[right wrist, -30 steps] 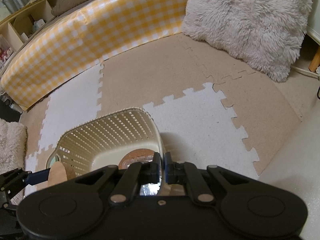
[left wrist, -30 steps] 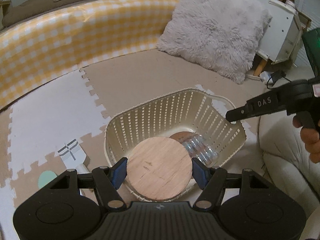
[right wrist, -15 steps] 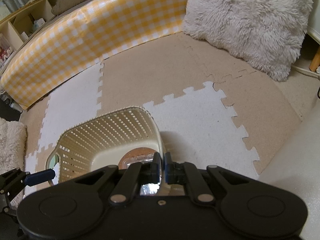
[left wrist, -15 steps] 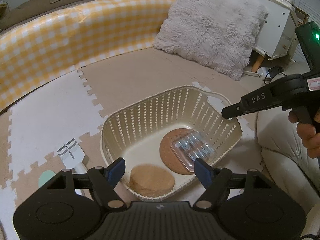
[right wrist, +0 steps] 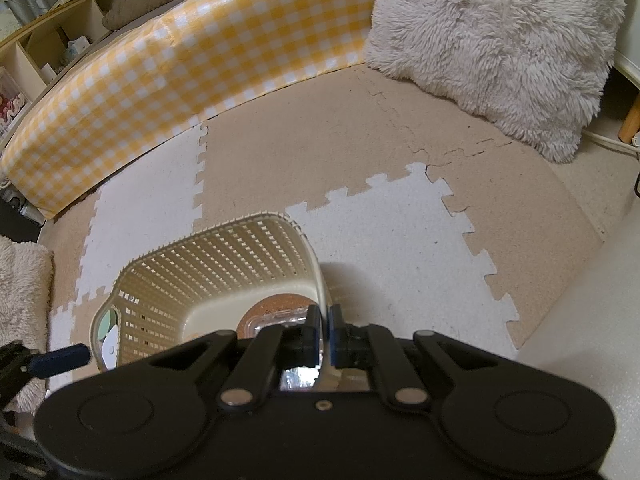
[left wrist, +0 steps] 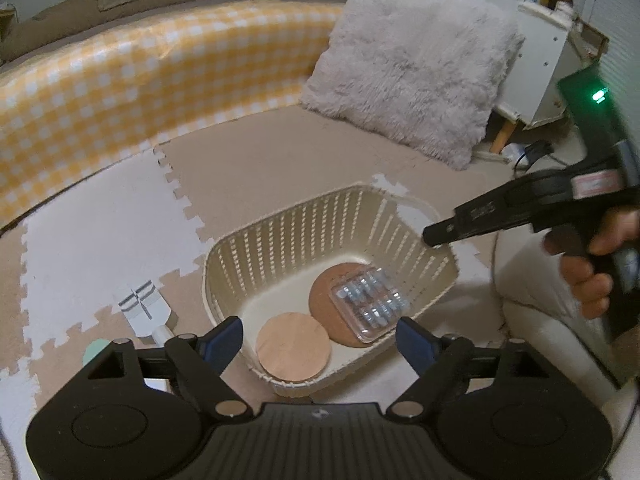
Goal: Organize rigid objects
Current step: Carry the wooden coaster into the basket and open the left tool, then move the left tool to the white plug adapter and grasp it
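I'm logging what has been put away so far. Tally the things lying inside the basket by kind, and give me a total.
Light wooden disc: 1
Dark cork disc: 1
Clear plastic pack of small cylinders, lying on the cork disc: 1
Total in the basket: 3

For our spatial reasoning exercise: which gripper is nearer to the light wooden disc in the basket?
Left. The left gripper hangs just above the light wooden disc, opening with nothing between its jaws. The right gripper is shut on the basket wall at the far side.
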The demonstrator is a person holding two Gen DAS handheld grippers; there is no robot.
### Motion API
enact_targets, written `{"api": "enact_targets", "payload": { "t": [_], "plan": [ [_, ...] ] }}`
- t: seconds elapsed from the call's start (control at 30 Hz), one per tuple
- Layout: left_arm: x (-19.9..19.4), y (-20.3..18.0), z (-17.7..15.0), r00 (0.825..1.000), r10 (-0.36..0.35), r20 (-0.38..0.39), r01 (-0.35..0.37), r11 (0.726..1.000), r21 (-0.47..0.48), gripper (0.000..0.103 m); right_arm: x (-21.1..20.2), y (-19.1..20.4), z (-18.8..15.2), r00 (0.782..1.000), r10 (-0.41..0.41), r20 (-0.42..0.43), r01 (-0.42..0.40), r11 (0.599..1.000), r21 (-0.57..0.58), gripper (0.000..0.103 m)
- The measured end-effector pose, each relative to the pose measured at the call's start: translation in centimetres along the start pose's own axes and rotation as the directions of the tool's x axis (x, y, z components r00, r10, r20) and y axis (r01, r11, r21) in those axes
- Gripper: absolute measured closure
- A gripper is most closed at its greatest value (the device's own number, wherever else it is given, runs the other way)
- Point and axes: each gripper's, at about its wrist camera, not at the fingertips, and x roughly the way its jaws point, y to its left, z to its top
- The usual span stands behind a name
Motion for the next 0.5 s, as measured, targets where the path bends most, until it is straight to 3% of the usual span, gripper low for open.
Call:
{"api": "enact_targets", "payload": {
  "t": [0.27, 0.5],
  "plan": [
    [-5.1, 0.6, 0.5, 0.997, 0.005, 0.078, -0.004, 1.0, -0.018, 0.007, 0.0, 0.0, 0.0, 1.0, 0.0, 0.0, 0.0, 1.0, 0.0, 0.098],
    [-8.8, 3.4, -0.5, 0.988, 0.077, 0.132, -0.068, 0.995, -0.069, 0.0, 0.0, 0.0, 0.0, 1.0, -0.006, 0.0, 0.006, 1.0, -0.006, 0.098]
  ]
}}
